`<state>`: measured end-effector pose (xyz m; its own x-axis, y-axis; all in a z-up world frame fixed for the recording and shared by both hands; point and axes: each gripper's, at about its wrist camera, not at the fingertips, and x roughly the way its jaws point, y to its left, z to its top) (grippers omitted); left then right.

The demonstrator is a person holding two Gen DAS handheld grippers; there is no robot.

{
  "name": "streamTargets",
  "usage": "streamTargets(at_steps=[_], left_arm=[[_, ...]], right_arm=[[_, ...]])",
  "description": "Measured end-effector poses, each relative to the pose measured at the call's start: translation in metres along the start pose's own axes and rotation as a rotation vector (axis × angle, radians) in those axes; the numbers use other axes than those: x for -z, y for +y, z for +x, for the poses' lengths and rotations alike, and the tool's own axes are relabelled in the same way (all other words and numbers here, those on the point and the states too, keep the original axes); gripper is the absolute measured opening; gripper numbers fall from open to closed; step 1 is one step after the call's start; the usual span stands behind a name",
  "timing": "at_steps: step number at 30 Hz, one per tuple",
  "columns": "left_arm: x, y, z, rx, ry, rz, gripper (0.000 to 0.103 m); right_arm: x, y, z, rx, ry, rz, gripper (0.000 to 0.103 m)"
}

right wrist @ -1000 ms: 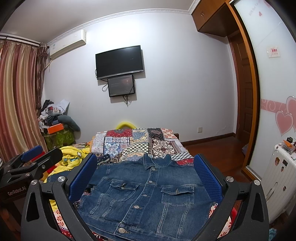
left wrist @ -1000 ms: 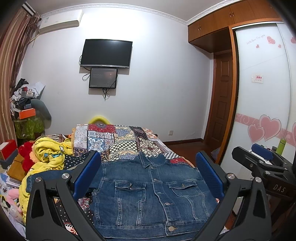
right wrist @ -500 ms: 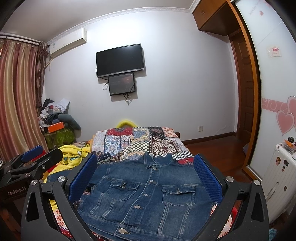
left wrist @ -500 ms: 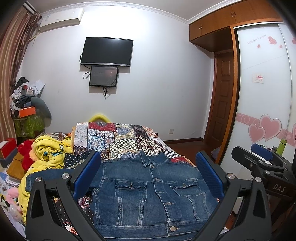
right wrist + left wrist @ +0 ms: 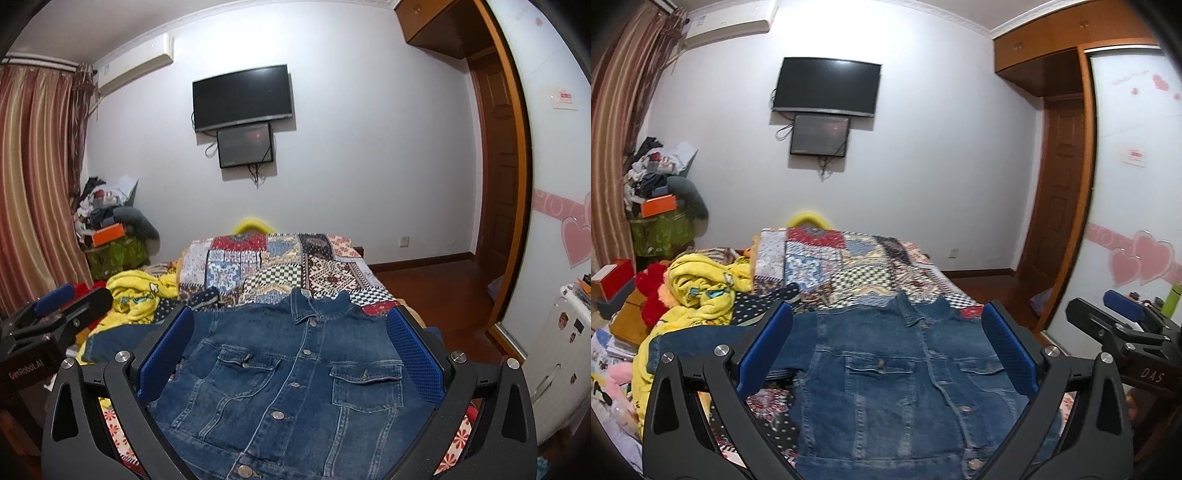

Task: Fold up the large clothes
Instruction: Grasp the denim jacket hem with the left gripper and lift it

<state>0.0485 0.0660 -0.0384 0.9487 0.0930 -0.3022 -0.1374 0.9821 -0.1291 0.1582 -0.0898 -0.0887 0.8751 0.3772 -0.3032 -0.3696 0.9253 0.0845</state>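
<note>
- Against the frames from a moment ago, little differs: the denim jacket (image 5: 897,384) lies in the same spread on the patchwork bedspread (image 5: 849,258), and both tongs hover over it as before; the left wrist view has tipped slightly, so the wall television (image 5: 827,86) sits a touch lower in it
- The left gripper (image 5: 886,350) is released, its blue pads (image 5: 764,350) wide apart with the jacket's chest showing between them, nothing clasped
- The right gripper (image 5: 290,354) is likewise released, its blue pads (image 5: 415,358) spread to either side of the jacket's button row, touching no cloth that can be seen
- The jacket lies front up, buttoned, collar pointing away from both tongs, hem nearest them; one sleeve (image 5: 118,341) runs out past the left pad toward the yellow blanket (image 5: 136,295)
- In the right wrist view the left gripper shows at the far left edge; in the left wrist view the right gripper (image 5: 1123,321) shows at the far right edge
- The jacket's hem is cut off by the lower frame edge and the black gripper bodies in both views
- The jacket's other sleeve cannot be made out; it is behind the right-hand pad or tucked under
- Whether the tongs are just above the cloth or well above it cannot be told
- The left wrist view is a little blurred, so the jacket's buttons there are hard to make out
</note>
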Motion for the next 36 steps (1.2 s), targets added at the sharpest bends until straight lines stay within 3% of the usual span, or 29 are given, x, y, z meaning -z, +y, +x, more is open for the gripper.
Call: streamTargets(at_steps=[7, 11, 18, 24, 29, 34, 36], left_arm=[[-0.001, 0.057, 0.039, -0.116, 0.043, -0.069, 0.103], [-0.001, 0.109, 0.067, -0.203, 0.088, -0.134, 0.103], [0.018, 0.232, 0.116, -0.33, 0.221, -0.335, 0.103], [0.076, 0.318, 0.154, -0.393, 0.427, -0.517, 0.103], [0.142, 0.358, 0.173, -0.342, 0.587, -0.704, 0.101], [0.181, 0.37, 0.189, -0.224, 0.648, -0.862, 0.086], [0.189, 0.373, 0.197, -0.206, 0.65, -0.891, 0.071]], right_arm=[[-0.007, 0.007, 0.048, -0.025, 0.056, -0.019, 0.103], [-0.012, 0.01, 0.075, -0.06, 0.071, -0.027, 0.103], [-0.015, 0.022, 0.139, -0.065, 0.133, -0.055, 0.103], [0.008, 0.018, 0.206, -0.098, 0.329, -0.012, 0.103], [0.046, 0.015, 0.254, -0.015, 0.547, -0.012, 0.103], [0.066, 0.0, 0.269, -0.013, 0.669, 0.035, 0.103], [0.066, -0.004, 0.268, -0.035, 0.692, 0.069, 0.103]])
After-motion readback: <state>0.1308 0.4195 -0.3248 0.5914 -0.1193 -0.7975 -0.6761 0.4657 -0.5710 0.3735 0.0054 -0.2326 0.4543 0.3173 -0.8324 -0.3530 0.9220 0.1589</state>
